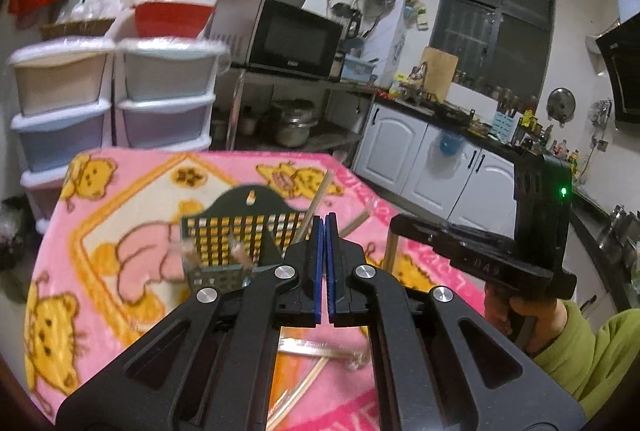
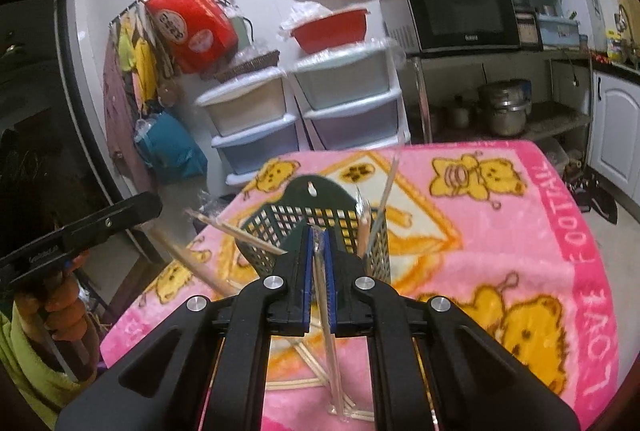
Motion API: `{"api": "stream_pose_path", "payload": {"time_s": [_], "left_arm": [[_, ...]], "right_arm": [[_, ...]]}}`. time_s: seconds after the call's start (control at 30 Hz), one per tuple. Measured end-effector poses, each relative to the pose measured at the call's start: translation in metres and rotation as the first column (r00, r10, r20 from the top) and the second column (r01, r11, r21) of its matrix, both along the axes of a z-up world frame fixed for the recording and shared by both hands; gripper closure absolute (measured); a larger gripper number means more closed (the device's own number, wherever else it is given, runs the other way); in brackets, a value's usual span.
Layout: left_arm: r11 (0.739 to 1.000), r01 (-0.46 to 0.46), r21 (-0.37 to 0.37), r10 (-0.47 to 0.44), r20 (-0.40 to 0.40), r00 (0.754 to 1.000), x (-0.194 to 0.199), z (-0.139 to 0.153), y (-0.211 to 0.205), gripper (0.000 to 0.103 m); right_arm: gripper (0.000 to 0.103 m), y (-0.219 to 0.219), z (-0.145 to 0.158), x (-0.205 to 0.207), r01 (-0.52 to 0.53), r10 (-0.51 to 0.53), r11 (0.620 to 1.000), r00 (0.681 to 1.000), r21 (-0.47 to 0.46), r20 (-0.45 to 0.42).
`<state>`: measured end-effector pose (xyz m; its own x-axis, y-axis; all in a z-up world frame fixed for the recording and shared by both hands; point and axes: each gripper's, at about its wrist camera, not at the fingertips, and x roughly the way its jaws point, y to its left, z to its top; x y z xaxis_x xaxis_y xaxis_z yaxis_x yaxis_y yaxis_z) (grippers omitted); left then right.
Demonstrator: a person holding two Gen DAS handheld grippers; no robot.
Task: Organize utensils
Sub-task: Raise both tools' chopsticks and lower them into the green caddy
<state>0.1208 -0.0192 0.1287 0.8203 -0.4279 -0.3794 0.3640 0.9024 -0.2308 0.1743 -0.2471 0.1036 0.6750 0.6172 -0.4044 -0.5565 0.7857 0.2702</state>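
Chopsticks (image 1: 320,197) stand in the dark mesh holder (image 1: 240,231) on the pink blanket-covered surface (image 1: 120,191); more lie loose under the left gripper (image 1: 324,227), jaws clenched on nothing. Right wrist view: right gripper (image 2: 319,243) jaws grasp a plastic-wrapped chopstick pair (image 2: 330,331), just before the holder (image 2: 312,219).

Pink cartoon blanket (image 2: 500,231) carries a dark holder basket (image 2: 296,227) and wrapped chopsticks (image 2: 304,385).
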Motion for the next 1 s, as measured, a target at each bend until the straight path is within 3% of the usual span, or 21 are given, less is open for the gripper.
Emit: {"api": "stream_pose_path", "payload": {"time_s": [0.63,1.0], "left_arm": [[1.0,0.01,-0.002,-0.009,0.213,0.977,0.007,0.085,-0.005,0.103],[1.0,-0.024,-0.001,0.023,0.242,0.97,0.024,0.101,0.005,0.103]], "right_arm": [[0.097,0.008,0.061,-0.007,-0.016,0.006,0.998,0.984,0.056,0.177],[0.097,0.019,0.101,-0.002,-0.018,-0.005,0.997,0.959,0.081,0.282]]}}
